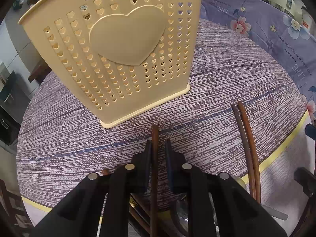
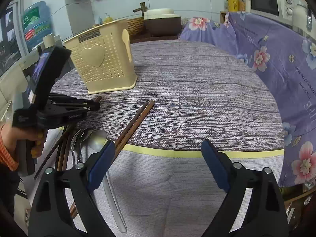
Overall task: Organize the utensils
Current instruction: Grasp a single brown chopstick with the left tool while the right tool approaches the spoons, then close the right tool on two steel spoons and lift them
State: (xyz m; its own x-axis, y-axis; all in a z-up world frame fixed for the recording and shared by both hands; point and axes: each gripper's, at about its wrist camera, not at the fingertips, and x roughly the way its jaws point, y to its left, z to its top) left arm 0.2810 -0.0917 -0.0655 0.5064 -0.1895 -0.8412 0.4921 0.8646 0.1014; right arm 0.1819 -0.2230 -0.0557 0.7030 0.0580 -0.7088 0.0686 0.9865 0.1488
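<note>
A cream plastic utensil holder (image 1: 122, 47) with heart-shaped holes stands upright on the table; it also shows in the right wrist view (image 2: 104, 63). My left gripper (image 1: 158, 144) is shut on a brown chopstick (image 1: 154, 158), its tip pointing at the holder's base. In the right wrist view the left gripper (image 2: 94, 105) sits just in front of the holder. A pair of brown chopsticks (image 1: 246, 138) lies to the right, also seen in the right wrist view (image 2: 136, 122). My right gripper (image 2: 158, 152) is open and empty above the near table edge.
More chopsticks and metal spoons (image 2: 79, 140) lie in a pile at the near left, under the left gripper. A clear plastic handle (image 2: 112, 195) lies near the right gripper's left finger. A floral purple cloth (image 2: 276, 63) covers something to the right. A striped cloth (image 2: 197, 83) covers the table.
</note>
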